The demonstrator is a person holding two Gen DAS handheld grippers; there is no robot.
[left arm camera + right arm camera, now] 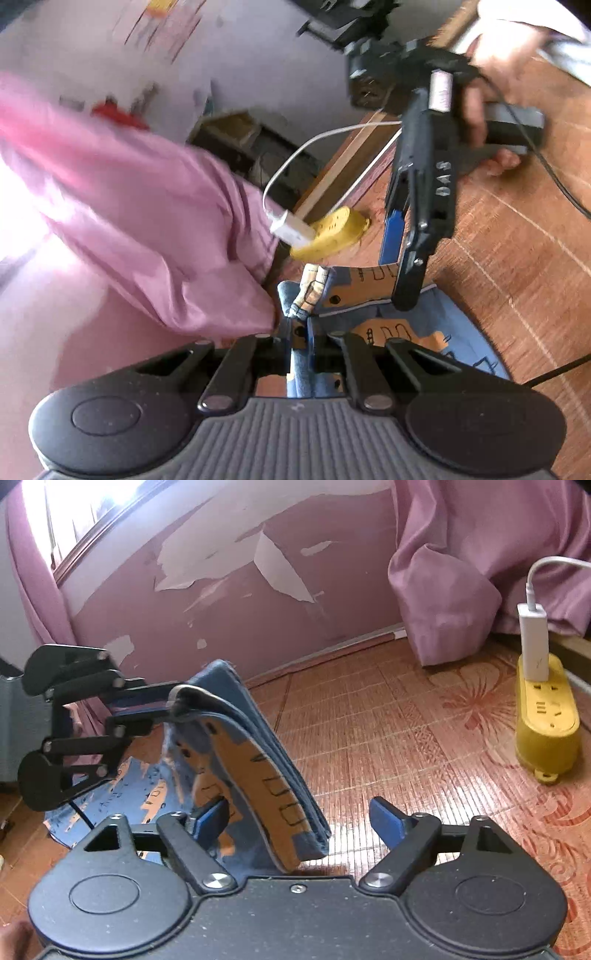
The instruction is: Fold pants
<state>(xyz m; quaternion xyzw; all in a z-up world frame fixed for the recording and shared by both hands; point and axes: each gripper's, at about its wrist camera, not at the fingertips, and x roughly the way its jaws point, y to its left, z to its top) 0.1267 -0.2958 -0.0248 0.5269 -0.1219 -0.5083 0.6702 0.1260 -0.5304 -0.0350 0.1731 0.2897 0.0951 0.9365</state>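
Holding a raised corner of the blue cotton pants printed with orange building shapes [258,775], the left gripper [173,705] sits at the left of the right wrist view, its jaws pinched shut on a bunched edge of the cloth. From there the pants drape down to the reddish patterned floor mat [388,738], where the rest lies spread near the left. The cloth looks light, soft and limp, so it should sag wherever it is unsupported; I judge the stitched hem or waistband edges the surest places to take hold, since layers could slip apart if pinched mid-panel. Just right of the hanging fold, the right gripper [299,821] stands with its blue-padded jaws wide apart, gripping nothing, one pad close to the fabric. Farther right, a pink curtain [461,590] hangs to the floor, and a yellow power strip [546,731] holds a white charger plug [533,646] in its far socket.
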